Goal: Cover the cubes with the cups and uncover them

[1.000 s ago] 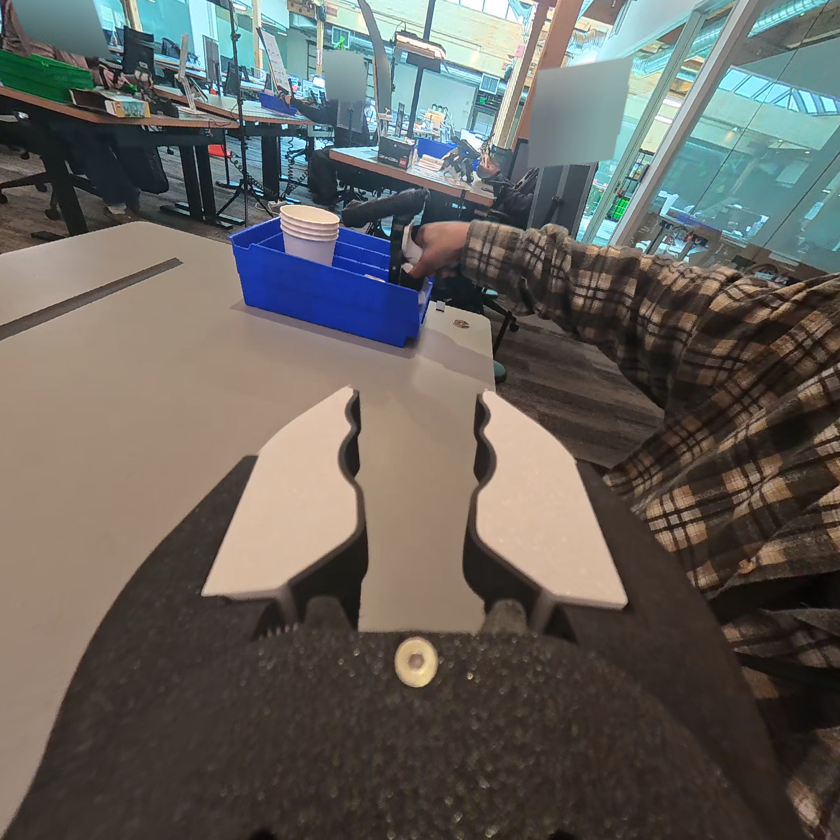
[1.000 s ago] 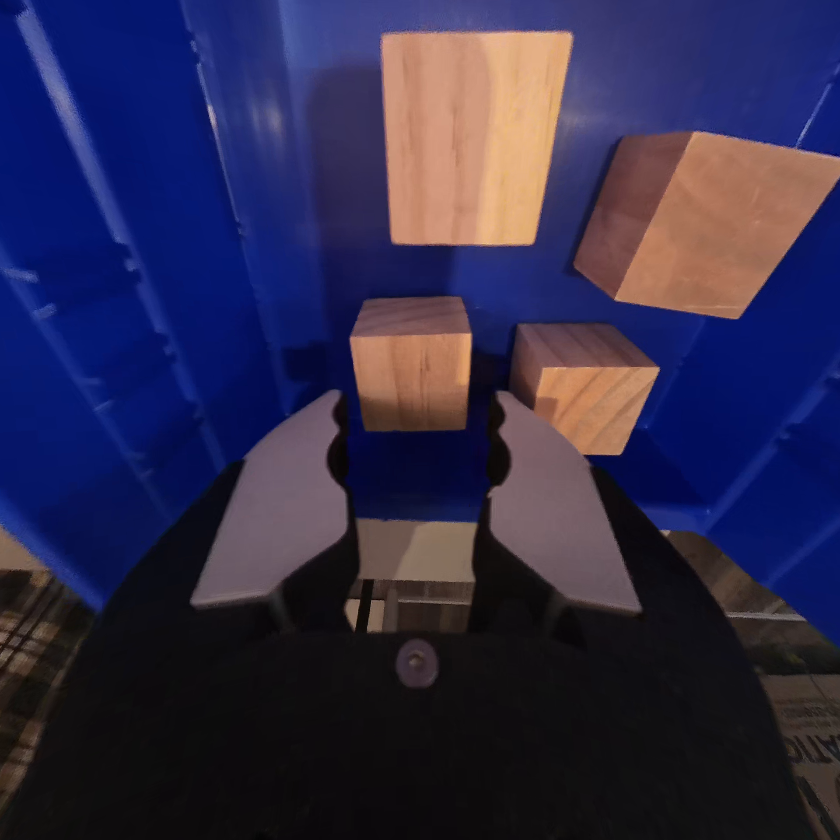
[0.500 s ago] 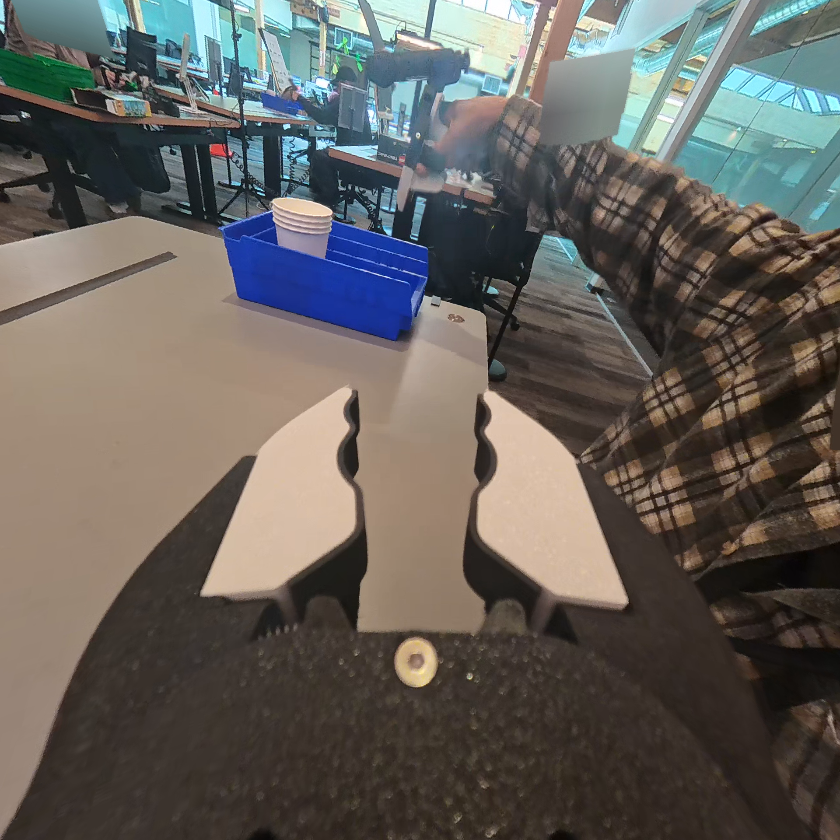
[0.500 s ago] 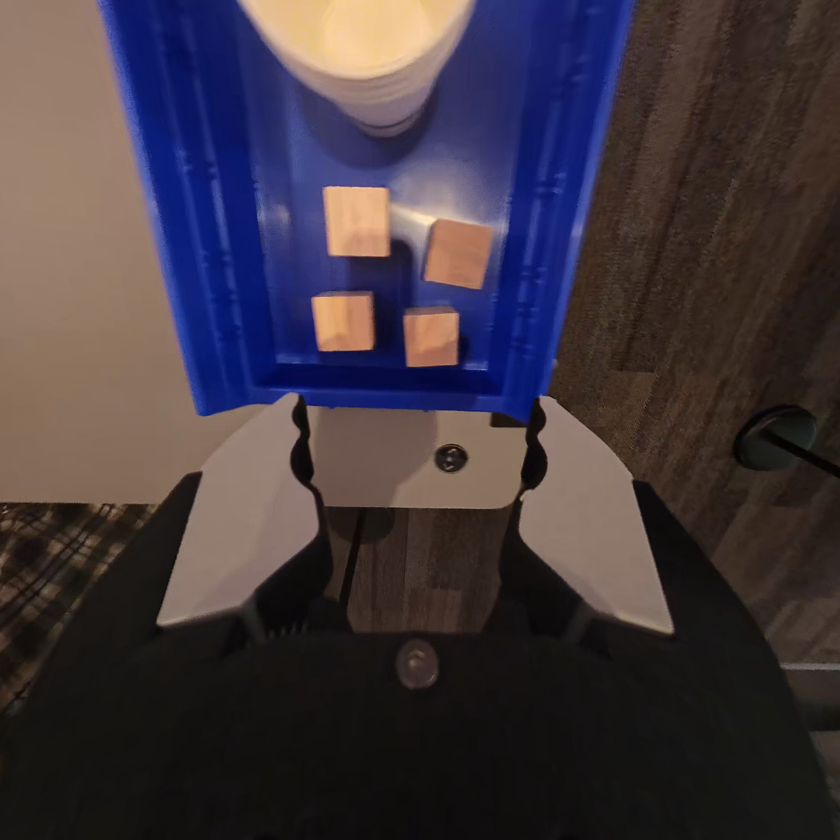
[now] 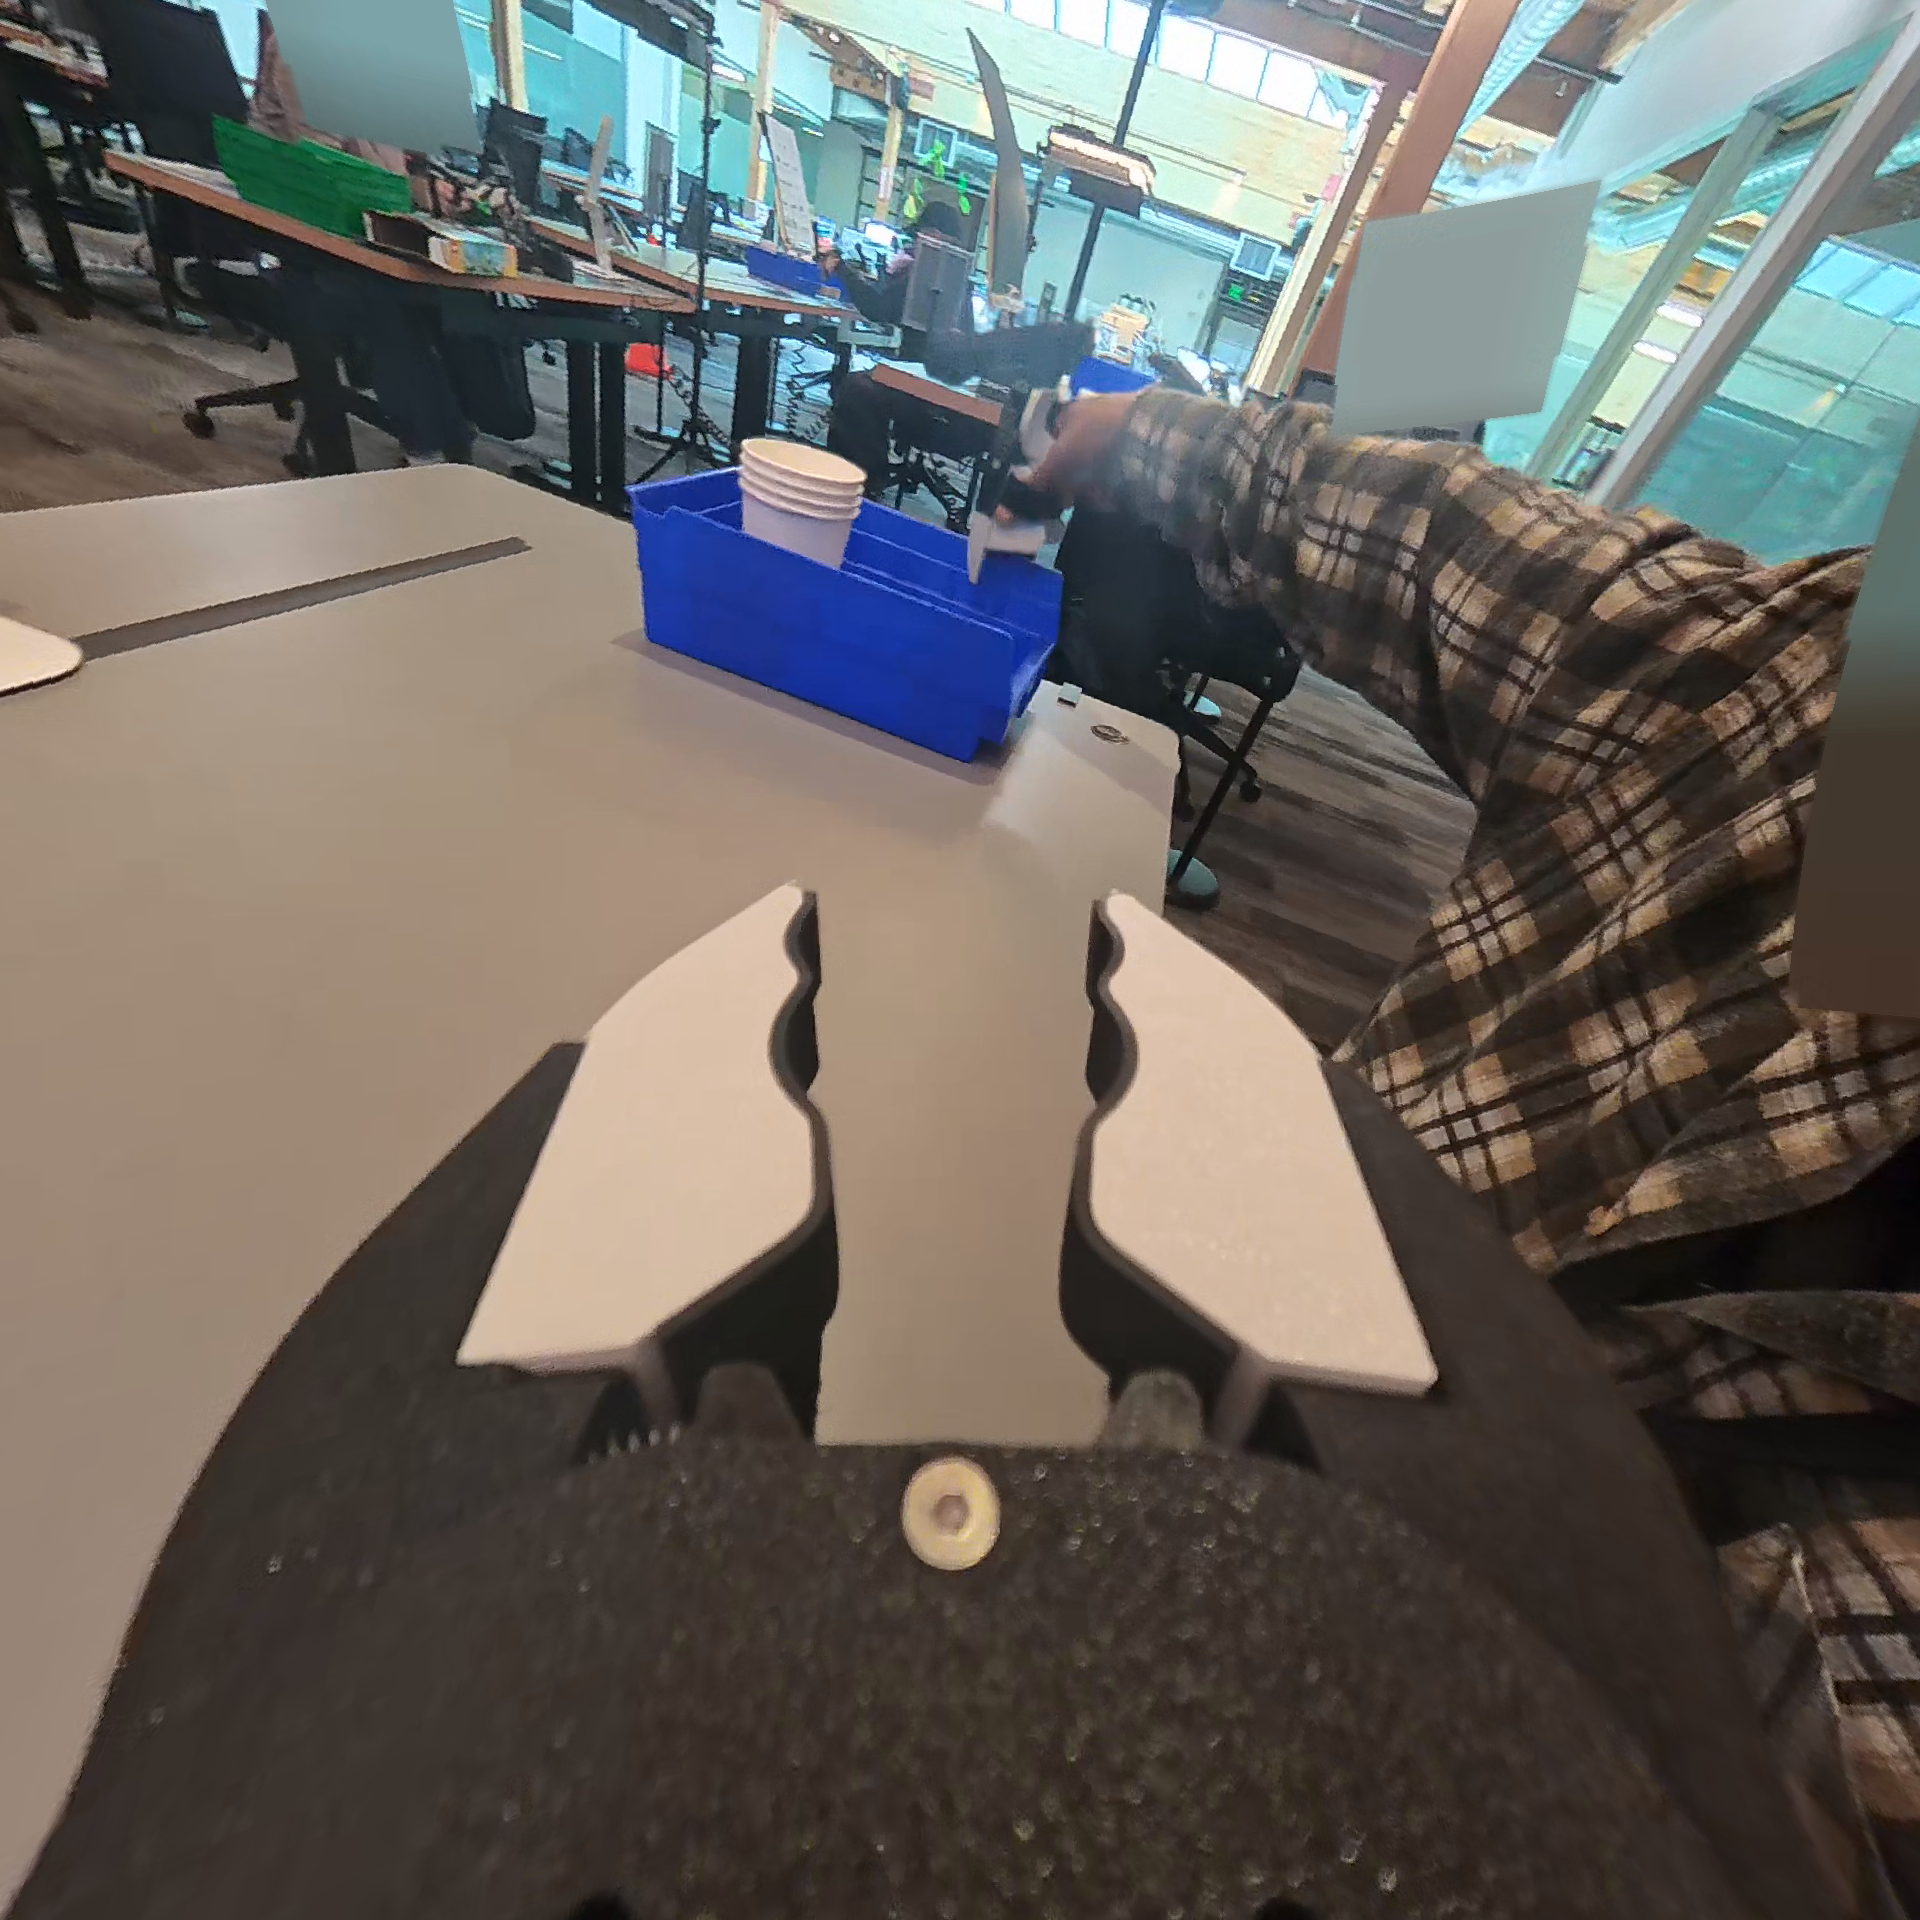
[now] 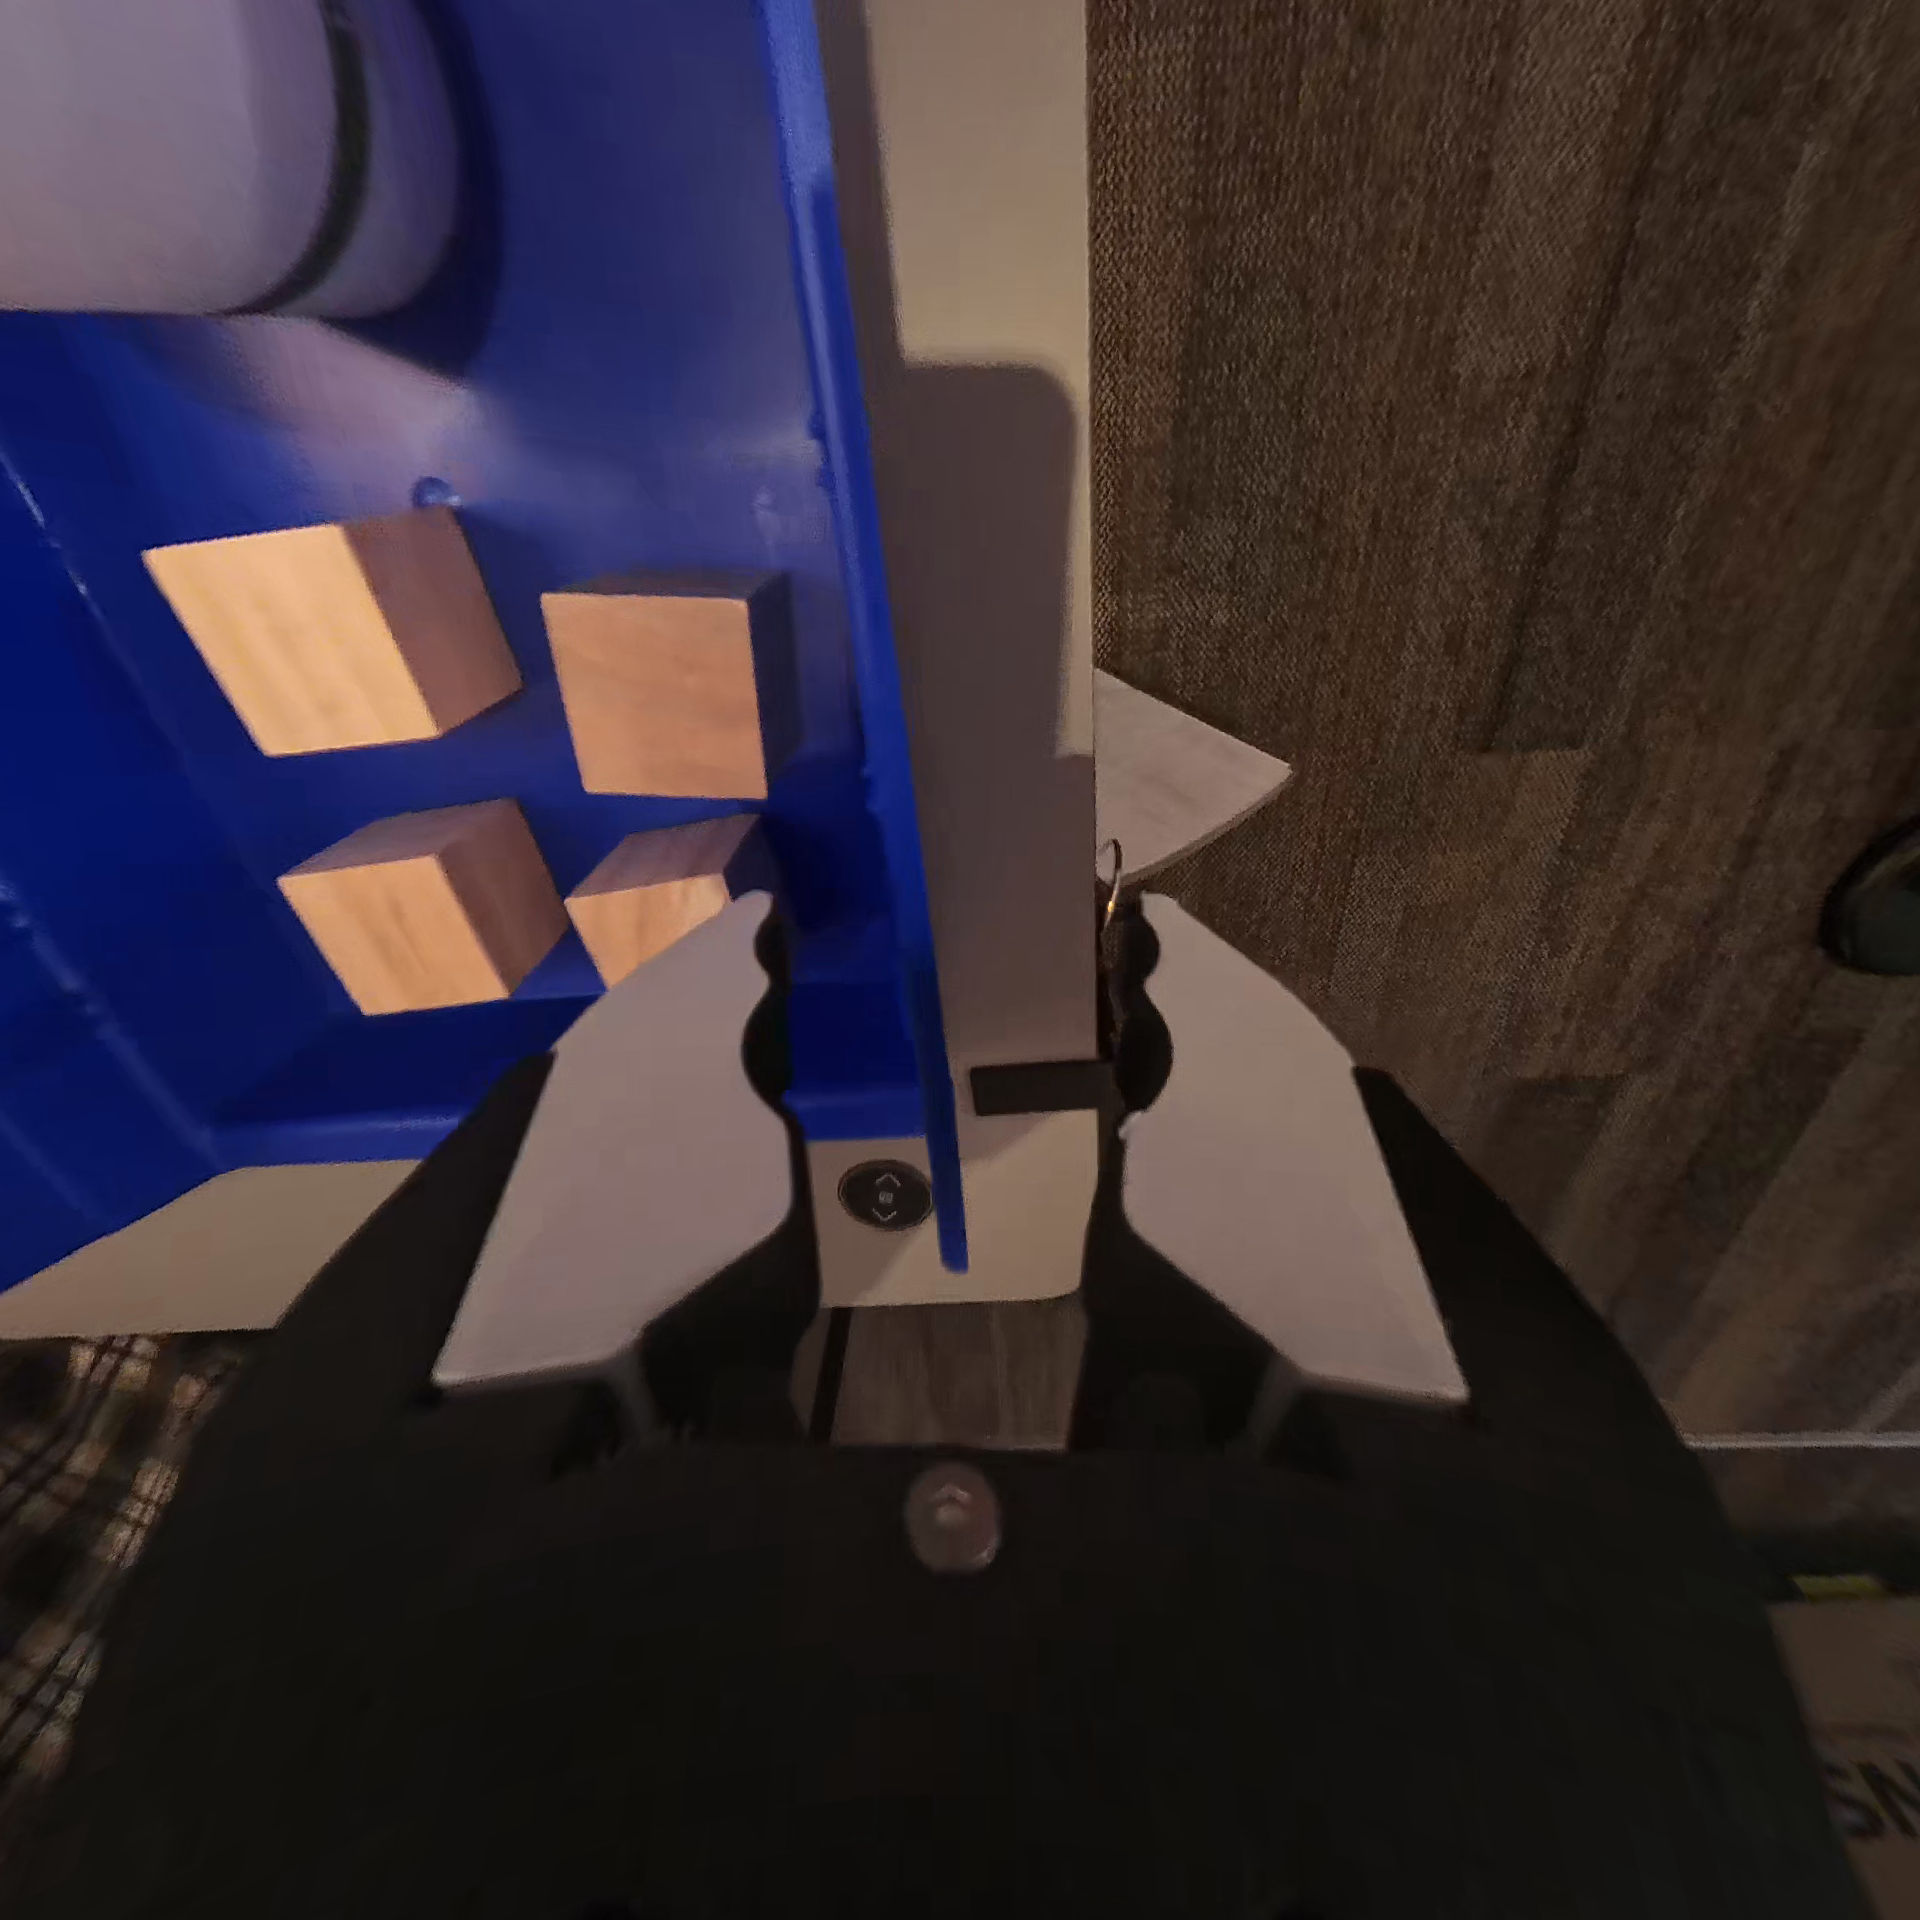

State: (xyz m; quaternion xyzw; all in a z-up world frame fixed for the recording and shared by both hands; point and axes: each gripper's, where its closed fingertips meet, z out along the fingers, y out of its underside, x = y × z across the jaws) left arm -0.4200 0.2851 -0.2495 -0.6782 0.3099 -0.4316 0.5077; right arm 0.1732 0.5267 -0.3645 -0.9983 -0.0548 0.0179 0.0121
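Several wooden cubes (image 6: 332,644) lie on the floor of a blue bin (image 6: 821,416), near its front end. A stack of white paper cups (image 6: 156,156) stands in the same bin and also shows in the left wrist view (image 5: 800,499). My right gripper (image 6: 945,914) is open and empty, pointing down over the bin's right wall, its left finger over the nearest cube (image 6: 655,894). In the left wrist view it (image 5: 997,540) hangs at the near right end of the bin (image 5: 831,634). My left gripper (image 5: 951,904) is open and empty, low over the grey table (image 5: 312,831).
The bin sits by the table's right edge, with wood floor (image 6: 1507,520) beyond it. A person's plaid sleeve (image 5: 1507,675) reaches across on the right. A round control (image 6: 883,1195) is set in the table corner. Desks and chairs (image 5: 416,270) stand in the background.
My right gripper rose out of the bin, then came down again and moved right, over the bin's right wall. The left gripper stayed open over the table, with a small shift in view.
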